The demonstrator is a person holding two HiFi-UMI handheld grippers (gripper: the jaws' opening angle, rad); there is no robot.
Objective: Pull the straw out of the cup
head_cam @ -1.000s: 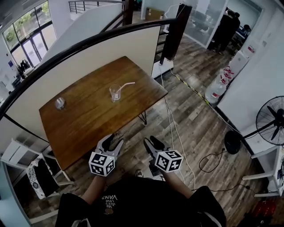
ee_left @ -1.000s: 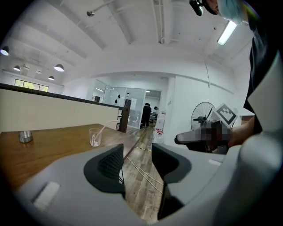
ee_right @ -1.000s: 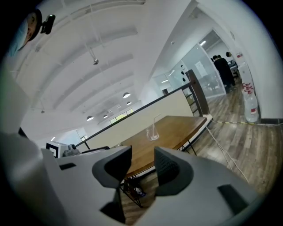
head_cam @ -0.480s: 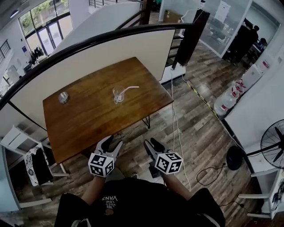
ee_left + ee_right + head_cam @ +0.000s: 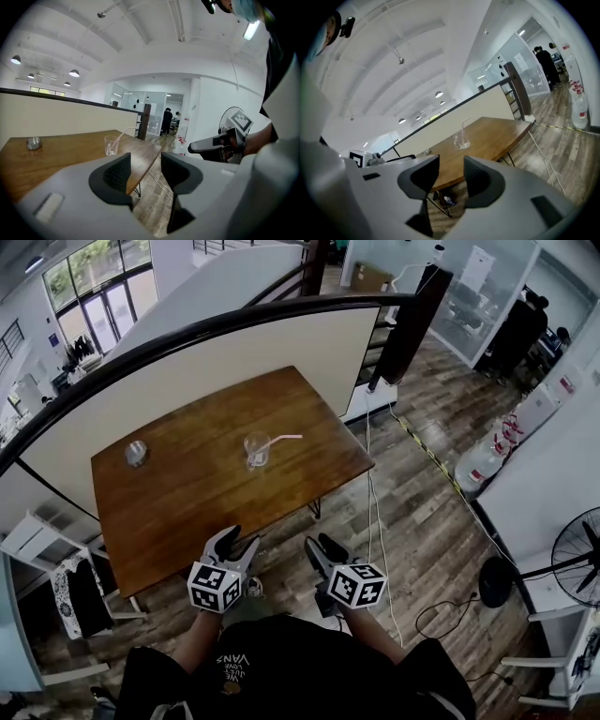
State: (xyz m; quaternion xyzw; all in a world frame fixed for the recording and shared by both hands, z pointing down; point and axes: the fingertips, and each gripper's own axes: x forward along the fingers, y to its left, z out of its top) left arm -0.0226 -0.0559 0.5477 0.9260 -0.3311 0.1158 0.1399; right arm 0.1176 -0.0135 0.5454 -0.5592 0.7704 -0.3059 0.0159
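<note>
Glossy wood table [image 5: 187, 498], clear, perhaps plastic cup [image 5: 256, 450]

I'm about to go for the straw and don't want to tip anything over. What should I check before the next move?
1. Straw is in the glass cup and leans out over its rim: ok.
2. Cup stands upright on the wooden table: ok.
3. Left hand-held gripper has its jaws apart with nothing between them: ok.
4. Right hand-held gripper has its jaws apart with nothing between them: ok.
5. Grippers are close enough to the cup: not ok. Both are held short of the table's near edge, and the cup is mid-table.
6. Cup is empty of liquid: cannot tell.
</note>
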